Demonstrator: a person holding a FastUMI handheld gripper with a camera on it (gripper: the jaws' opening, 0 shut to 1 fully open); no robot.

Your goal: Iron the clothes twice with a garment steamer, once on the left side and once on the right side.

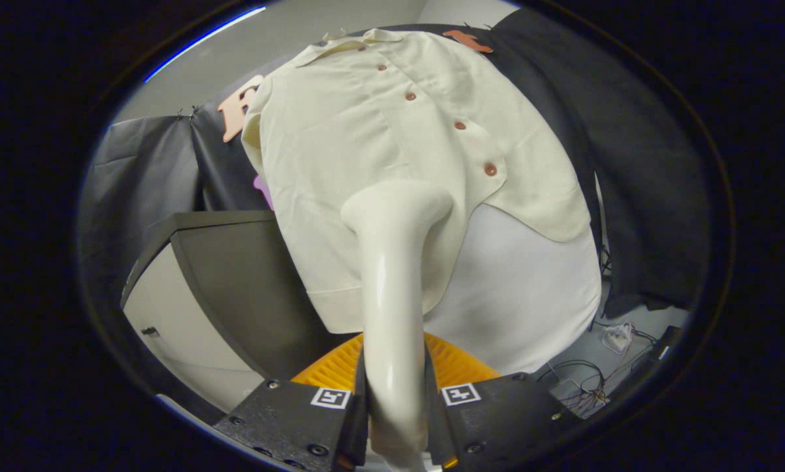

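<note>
While both fingers of the gripper (395,419) clamp the one glossy cream plastic garment steamer (392,275), its head presses the hanging cream short-sleeved shirt (379,151) below five brown buttons (490,169).

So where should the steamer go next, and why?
Probably slide it slowly up the shirt. The gripper is shut on the steamer, and the steamer's head sits low on the cloth, left of the row of buttons, near the hem. Most of that side lies above the head.
</note>
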